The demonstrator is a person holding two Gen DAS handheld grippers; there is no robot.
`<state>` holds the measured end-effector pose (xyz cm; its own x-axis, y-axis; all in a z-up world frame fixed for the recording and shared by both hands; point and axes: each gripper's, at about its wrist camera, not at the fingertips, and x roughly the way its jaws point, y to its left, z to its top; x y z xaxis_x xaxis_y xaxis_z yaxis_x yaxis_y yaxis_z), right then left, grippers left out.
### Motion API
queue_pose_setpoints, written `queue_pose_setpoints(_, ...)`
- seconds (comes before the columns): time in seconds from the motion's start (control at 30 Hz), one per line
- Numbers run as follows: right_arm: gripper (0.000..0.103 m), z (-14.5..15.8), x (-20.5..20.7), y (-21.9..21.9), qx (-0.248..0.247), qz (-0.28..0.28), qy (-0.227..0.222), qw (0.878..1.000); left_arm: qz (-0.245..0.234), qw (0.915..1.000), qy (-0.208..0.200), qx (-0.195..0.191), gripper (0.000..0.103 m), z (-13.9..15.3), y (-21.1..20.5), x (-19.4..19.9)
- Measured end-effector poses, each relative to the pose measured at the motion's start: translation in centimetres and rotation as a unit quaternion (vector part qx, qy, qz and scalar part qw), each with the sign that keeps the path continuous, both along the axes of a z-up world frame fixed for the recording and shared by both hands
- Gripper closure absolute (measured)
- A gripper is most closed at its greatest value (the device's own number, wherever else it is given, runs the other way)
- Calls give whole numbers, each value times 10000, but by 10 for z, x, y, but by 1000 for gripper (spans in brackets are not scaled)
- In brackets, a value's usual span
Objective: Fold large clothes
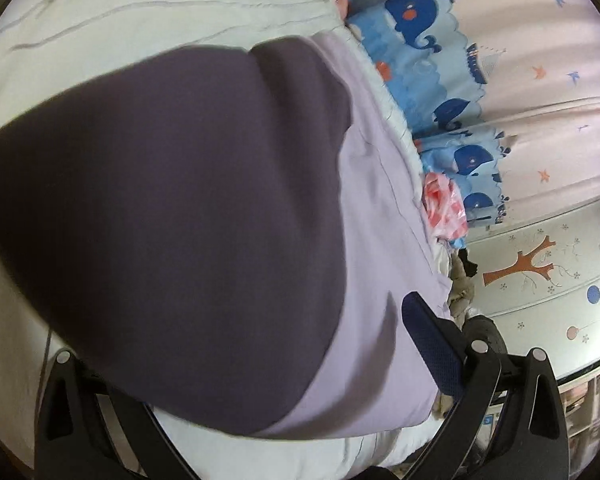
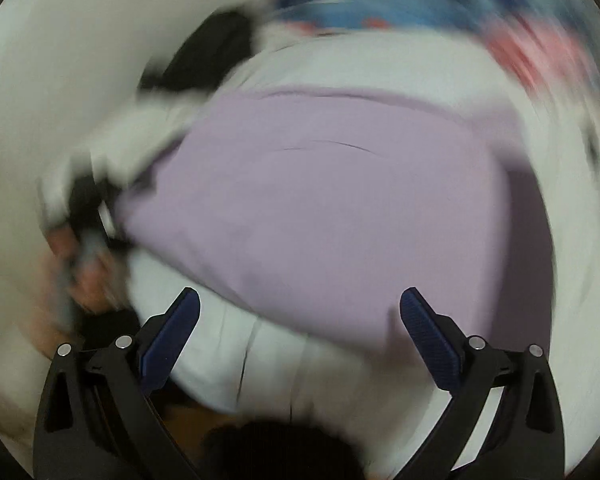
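A large lilac garment (image 1: 380,200) with a dark purple-grey part (image 1: 172,208) lies on a white bedsheet (image 1: 140,4) and fills the left wrist view. My left gripper (image 1: 300,300) hangs just over it, jaws wide apart. Its right finger (image 1: 432,344) shows at the lilac edge, while the dark cloth hides the left finger. The right wrist view is blurred by motion. In it the lilac garment (image 2: 320,200) lies spread on the white sheet (image 2: 260,352), and my right gripper (image 2: 300,292) stands open at its near edge, holding nothing.
A blue whale-print curtain (image 1: 428,52) and a pink star-print curtain (image 1: 548,100) hang beyond the bed. A pink-and-white bag (image 1: 446,204) lies at the bed's edge by a tree-decorated panel (image 1: 540,272). A hand on the other gripper (image 2: 80,240) appears at left.
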<state>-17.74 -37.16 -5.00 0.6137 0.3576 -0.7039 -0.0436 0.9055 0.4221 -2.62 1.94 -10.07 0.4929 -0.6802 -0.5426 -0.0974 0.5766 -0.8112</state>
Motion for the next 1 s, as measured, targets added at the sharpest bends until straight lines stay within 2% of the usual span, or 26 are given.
queue_pose_setpoints(0.07,7,-18,-16,-59,1116,-695,277,9909,40,9999,89,109,7,-1,-3,4)
queue_pose_setpoints(0.1,7,-35,-20,-94,1780,-1144,466,9762,12,9995,92,288,7,0,-8,5)
queue_pose_setpoints(0.17,7,-60,-35,-124,2522,-1514,583,9540,-6,9987,43,511,7,2,-13,5)
queue_pose_setpoints(0.27,7,-84,-30,-136,3056,-1646,676,9354,-34,9988,37,493,7,1,-13,6)
queue_pose_setpoints(0.33,6,-92,-20,-139,3476,-1587,490,9228,-17,9989,34,462,7,0,-12,7)
queue_pose_setpoints(0.43,6,-86,-12,-139,3631,-1479,161,9198,16,9988,38,486,7,0,-12,8)
queue_pose_setpoints(0.57,6,-83,-13,-137,3757,-1328,20,9172,104,9993,-37,359,7,1,-9,6)
queue_pose_setpoints(0.67,6,-67,-16,-132,3473,-1034,-100,9320,159,9994,-31,322,7,0,-7,6)
queue_pose_setpoints(0.8,6,-64,-14,-123,3295,-879,175,9399,88,9977,-29,678,7,2,-15,6)
queue_pose_setpoints(0.87,6,-78,2,-120,3295,-905,536,9383,68,9977,-4,671,7,1,-12,7)
queue_pose_setpoints(0.93,6,-86,18,-123,3245,-1030,640,9381,64,9980,-1,634,7,-1,-9,4)
queue_pose_setpoints(1.0,6,-73,21,-127,3566,-1193,208,9264,86,9985,-18,548,7,-2,-5,2)
